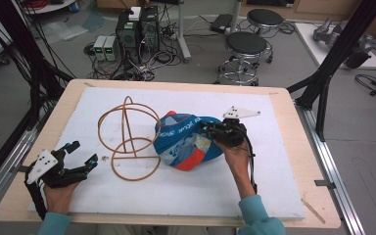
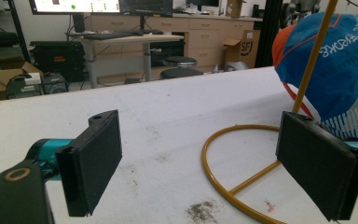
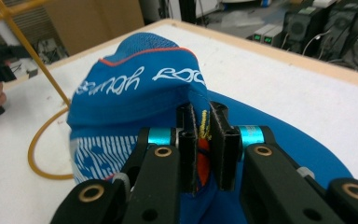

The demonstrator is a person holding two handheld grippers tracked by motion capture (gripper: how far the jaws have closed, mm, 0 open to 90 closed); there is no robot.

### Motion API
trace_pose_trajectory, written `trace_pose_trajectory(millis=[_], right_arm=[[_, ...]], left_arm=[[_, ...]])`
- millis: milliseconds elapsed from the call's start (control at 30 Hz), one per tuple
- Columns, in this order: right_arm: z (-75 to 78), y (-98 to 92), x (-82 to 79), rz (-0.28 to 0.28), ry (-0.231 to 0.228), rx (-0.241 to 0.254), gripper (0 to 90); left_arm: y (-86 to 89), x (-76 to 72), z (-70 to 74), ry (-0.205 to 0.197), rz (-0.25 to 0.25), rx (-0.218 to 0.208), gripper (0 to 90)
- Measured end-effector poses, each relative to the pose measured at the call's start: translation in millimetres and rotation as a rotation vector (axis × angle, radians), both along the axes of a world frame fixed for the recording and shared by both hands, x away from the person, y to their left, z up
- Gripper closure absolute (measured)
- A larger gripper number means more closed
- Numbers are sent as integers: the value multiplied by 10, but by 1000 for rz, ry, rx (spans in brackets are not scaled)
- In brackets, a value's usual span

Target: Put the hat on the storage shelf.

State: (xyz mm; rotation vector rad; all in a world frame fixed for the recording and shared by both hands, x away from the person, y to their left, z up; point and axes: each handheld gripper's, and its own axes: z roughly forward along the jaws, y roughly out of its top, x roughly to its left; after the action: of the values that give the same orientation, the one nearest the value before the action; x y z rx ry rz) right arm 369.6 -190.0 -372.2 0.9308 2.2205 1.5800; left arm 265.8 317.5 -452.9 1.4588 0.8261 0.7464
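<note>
A blue cap with orange trim and white lettering lies in the middle of the white board, leaning against a golden wire stand made of rings and a rod. My right gripper comes from the cap's right side and is shut on a raised fold of its fabric. In the right gripper view the pads pinch that fold of the cap. My left gripper rests open at the board's front left, short of the stand's base ring. In its own view, the left gripper is empty, with the stand's rod and cap ahead.
The white board covers a wooden table whose edges run close on all sides. Black frame posts rise at the right and left. Stools and computers stand on the floor beyond the far edge.
</note>
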Motion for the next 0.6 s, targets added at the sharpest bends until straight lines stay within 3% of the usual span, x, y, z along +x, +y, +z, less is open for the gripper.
trace_pose_trajectory(millis=[233,300,433,467,600], right_arm=[[118,-108,-93,-23,-31,57,833],[152,-140,-128,-31,-41,93,833],[212,-184,-191,-46,-94,136,832],[249,-199,-232,-60,-134,144,833],[282,-221,-255,-66,-154,162,833]], left_arm=[[-1,1,1,0,1,3,146],[-4,0,0,0,2,2,146],[-8,-2,1,0,3,6,147],[-8,-2,1,-1,4,6,147],[-10,-2,1,-1,4,5,147]])
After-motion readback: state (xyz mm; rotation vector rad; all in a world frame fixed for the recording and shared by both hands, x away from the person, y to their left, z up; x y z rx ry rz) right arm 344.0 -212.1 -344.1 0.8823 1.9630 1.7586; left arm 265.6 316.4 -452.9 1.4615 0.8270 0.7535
